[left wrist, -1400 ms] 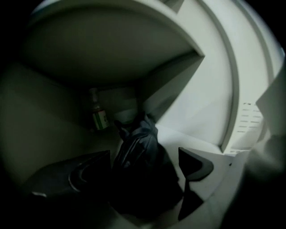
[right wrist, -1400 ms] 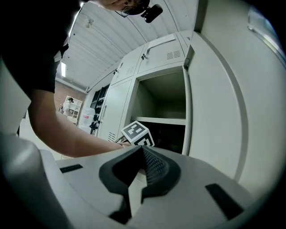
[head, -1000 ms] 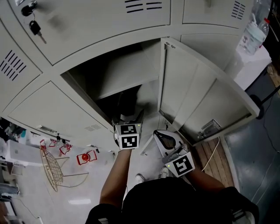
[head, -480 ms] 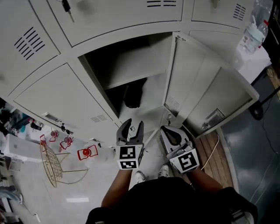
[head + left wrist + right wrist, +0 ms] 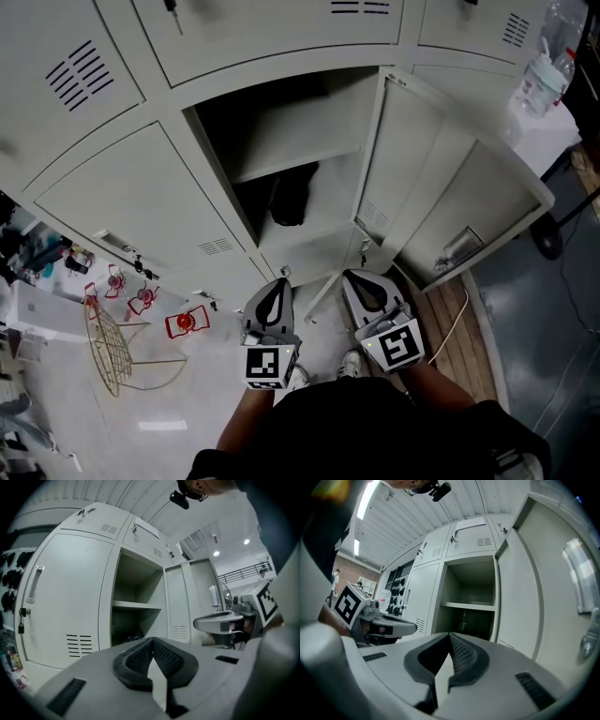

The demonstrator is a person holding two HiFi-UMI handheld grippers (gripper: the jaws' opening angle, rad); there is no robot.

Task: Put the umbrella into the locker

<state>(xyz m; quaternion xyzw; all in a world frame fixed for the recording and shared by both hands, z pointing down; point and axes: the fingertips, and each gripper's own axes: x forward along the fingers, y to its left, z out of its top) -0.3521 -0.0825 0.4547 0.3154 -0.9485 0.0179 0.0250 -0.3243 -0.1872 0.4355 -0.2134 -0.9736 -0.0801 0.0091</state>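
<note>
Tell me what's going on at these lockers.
A person faces an open locker with a gripper in each hand. The left gripper and right gripper are both shut and empty, pointing at it from outside. The dark umbrella already sits inside, below the shelf. The door stands open.

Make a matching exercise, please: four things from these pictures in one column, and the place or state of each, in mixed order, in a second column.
1. umbrella
2. locker door
3. left gripper
4. wire rack

A. swung open
B. on the floor
C. shut, holding nothing
D. under the shelf, inside the locker

Pairs: 1-D, 2-A, 3-C, 4-B.
</note>
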